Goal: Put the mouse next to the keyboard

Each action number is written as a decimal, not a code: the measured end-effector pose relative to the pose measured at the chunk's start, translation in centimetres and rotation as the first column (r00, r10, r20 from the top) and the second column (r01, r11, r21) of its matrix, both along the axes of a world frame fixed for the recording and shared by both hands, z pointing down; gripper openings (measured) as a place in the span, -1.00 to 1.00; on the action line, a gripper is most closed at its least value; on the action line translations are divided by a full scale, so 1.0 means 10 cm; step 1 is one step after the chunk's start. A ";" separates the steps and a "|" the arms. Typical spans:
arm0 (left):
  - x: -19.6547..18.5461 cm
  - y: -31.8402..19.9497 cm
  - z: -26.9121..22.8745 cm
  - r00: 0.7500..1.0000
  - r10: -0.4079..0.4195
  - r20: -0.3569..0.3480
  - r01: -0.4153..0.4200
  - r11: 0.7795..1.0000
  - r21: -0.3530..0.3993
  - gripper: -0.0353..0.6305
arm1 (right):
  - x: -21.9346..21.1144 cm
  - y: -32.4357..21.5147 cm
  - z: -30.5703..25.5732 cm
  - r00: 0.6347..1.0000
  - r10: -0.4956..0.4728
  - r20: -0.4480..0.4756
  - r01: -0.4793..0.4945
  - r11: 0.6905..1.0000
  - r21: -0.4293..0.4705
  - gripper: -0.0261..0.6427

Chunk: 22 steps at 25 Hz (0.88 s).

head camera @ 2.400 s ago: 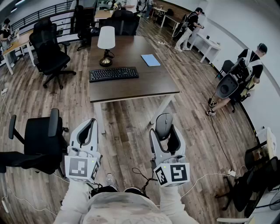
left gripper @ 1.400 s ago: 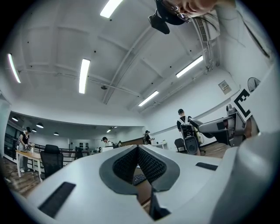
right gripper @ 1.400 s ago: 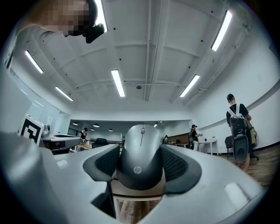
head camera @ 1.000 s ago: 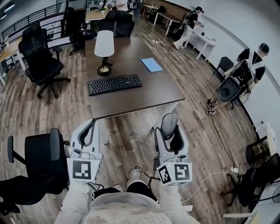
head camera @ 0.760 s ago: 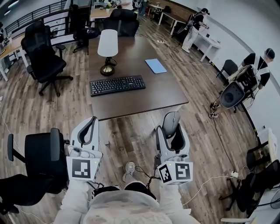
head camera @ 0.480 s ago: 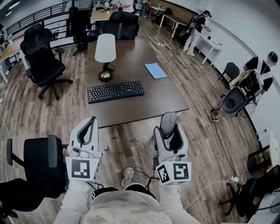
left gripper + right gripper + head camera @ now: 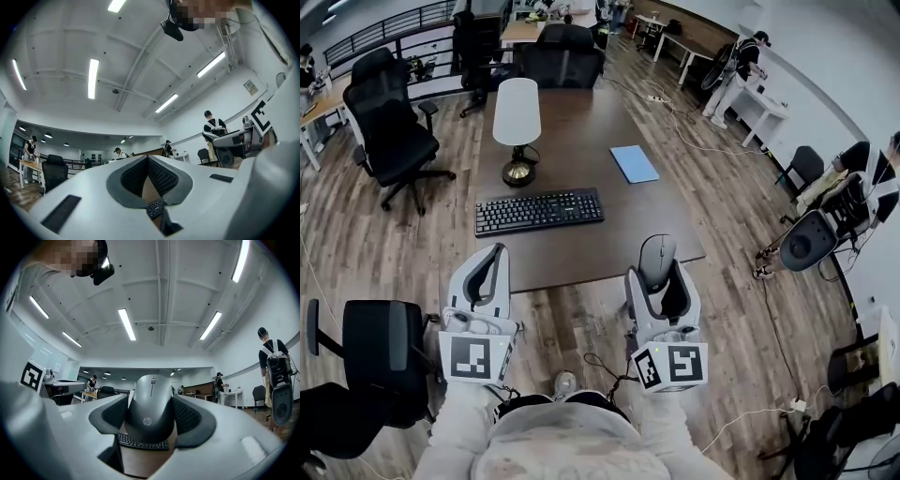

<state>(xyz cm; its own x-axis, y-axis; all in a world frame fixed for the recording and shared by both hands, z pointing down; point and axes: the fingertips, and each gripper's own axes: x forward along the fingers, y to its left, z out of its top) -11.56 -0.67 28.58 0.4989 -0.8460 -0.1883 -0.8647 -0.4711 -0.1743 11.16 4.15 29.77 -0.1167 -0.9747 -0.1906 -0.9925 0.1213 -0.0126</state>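
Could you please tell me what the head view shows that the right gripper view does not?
Only the head view shows the blue pad on the table and the person's shoe. Only the right gripper view shows the ceiling lights and the logo on the mouse. Both show the mouse held between the fingers of the right gripper, the keyboard and the table.

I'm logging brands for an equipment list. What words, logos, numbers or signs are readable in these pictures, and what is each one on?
"hp": logo on the grey mouse, gripped in the right gripper.
Keyboard: key legends too small to read.
Wall sign: too small to read.
Marker cubes: black-and-white square patterns only, no letters.
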 end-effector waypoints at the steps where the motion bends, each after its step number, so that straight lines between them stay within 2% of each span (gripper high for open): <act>1: 0.05 -0.06 0.00 1.000 -0.002 0.000 0.002 1.000 0.002 -0.88 | 0.04 -0.07 0.00 1.000 -0.005 -0.001 0.005 1.000 0.001 0.00; 10: 0.34 -0.40 0.07 0.999 -0.033 -0.015 0.033 0.999 -0.003 -0.88 | 0.31 -0.52 0.13 0.999 -0.033 0.008 0.033 0.999 -0.003 0.00; 13: 0.39 -0.51 0.11 0.999 -0.031 0.016 0.031 1.000 0.003 -0.88 | 0.37 -0.62 0.18 0.999 -0.035 0.014 0.035 0.999 -0.014 0.00; 22: 0.49 -0.96 0.15 1.000 0.000 0.001 0.000 1.000 -0.015 -0.88 | 0.45 -1.01 0.21 1.000 -0.013 -0.001 0.013 1.000 -0.023 0.00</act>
